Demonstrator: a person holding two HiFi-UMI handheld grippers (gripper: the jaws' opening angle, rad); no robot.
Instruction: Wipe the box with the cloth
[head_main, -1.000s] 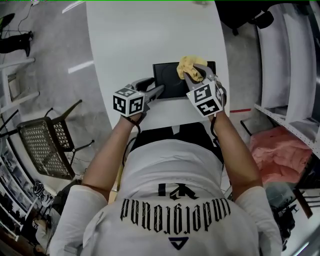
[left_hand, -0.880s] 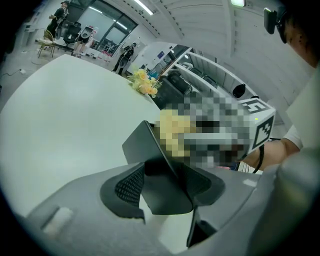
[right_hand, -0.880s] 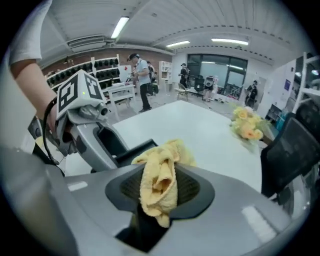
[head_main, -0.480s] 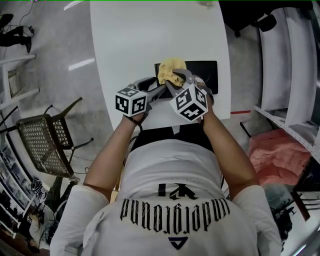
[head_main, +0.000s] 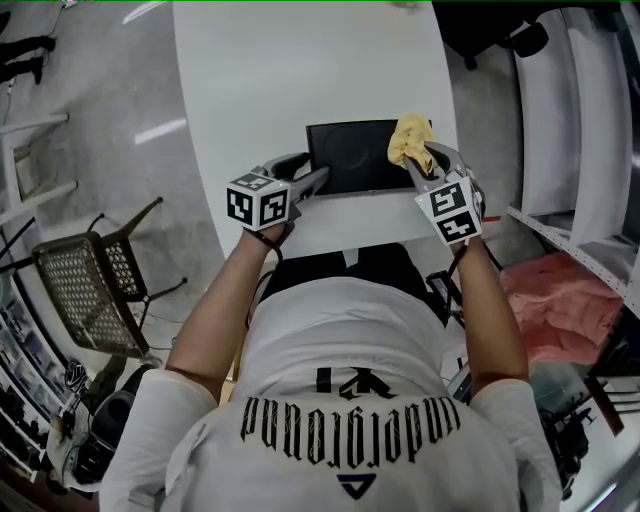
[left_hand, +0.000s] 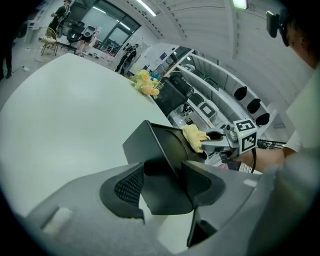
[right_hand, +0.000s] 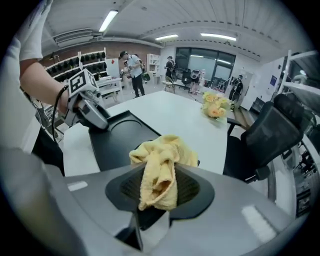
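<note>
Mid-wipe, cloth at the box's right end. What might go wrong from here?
The left gripper clamps only the box's near left corner, so a sideways wipe may pivot or slip it.
The cloth is a bunched wad in the right gripper; it may pull out, or hard fingers may scrape the surface.
The box sits near the table's front edge and might slide off.

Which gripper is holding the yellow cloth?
The right gripper: the yellow cloth is pinched in it. The left gripper clamps an edge of the black box instead.
</note>
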